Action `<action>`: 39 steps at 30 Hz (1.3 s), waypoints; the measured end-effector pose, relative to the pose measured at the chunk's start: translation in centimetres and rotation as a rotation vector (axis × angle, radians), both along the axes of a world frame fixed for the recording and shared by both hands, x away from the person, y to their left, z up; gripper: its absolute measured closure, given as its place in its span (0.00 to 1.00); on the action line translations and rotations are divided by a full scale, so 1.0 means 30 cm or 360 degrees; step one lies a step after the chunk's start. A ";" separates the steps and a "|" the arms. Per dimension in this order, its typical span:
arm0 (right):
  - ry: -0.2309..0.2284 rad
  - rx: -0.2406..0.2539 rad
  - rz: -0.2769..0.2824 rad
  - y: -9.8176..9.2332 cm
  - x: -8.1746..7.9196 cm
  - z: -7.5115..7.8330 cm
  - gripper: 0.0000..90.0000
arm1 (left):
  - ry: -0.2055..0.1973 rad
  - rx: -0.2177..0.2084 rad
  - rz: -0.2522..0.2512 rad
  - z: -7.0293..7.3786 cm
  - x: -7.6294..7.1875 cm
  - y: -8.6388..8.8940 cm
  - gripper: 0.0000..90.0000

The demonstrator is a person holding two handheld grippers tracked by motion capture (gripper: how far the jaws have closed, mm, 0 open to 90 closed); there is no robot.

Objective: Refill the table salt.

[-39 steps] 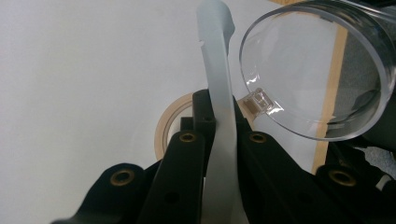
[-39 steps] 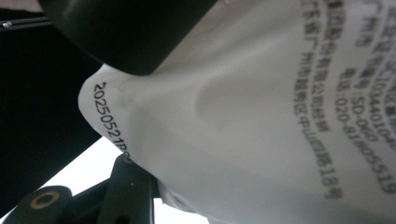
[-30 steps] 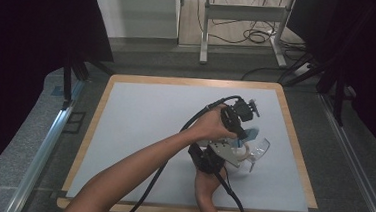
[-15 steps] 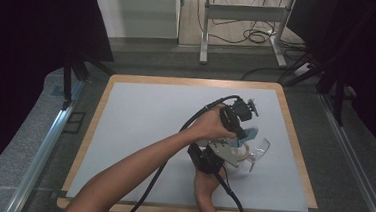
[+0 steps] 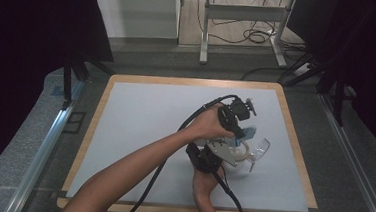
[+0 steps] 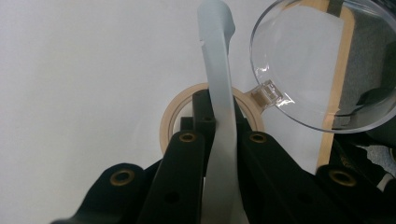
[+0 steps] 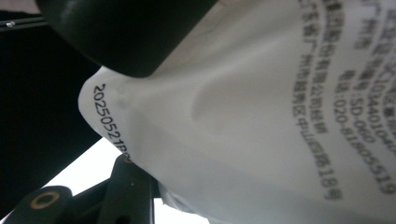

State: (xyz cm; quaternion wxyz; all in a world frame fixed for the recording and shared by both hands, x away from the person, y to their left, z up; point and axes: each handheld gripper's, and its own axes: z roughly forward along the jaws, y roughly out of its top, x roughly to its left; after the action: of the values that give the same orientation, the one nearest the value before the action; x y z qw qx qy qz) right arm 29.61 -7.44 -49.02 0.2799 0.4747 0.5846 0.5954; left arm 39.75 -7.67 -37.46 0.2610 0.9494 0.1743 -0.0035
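Right now the left gripper is pinched shut on a pale strip whose long axis runs toward twelve o'clock, over the tape roll. The right gripper, nearer the person, clamps a printed white pouch. A clear cup lies at three o'clock on the white tabletop.

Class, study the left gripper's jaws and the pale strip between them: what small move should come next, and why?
Probably a gentle pull of the strip away from the tape roll. The left gripper is shut on it, and the strip runs taut past the roll, beside the clear lens.
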 end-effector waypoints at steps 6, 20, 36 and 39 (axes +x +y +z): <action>-0.0001 -0.0008 0.0006 0.005 0.000 -0.001 0.61 | 0.0000 -0.0001 0.0003 -0.001 0.000 0.007 1.00; -0.0006 -0.0012 0.0011 0.008 -0.002 0.004 0.61 | -0.0004 -0.0011 0.0006 0.006 -0.003 0.011 1.00; -0.0007 -0.0017 0.0008 0.014 -0.002 0.006 0.61 | -0.0005 -0.0016 0.0008 0.006 -0.004 0.019 0.99; -0.0008 -0.0019 0.0012 0.014 -0.002 0.005 0.61 | -0.0006 -0.0015 0.0007 0.005 -0.003 0.021 1.00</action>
State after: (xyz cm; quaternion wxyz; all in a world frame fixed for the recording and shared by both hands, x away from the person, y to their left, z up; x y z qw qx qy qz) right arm 29.55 -7.01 -48.87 0.2819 0.4693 0.5893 0.5942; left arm 39.65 -7.05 -37.30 0.2657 0.9478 0.1760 -0.0020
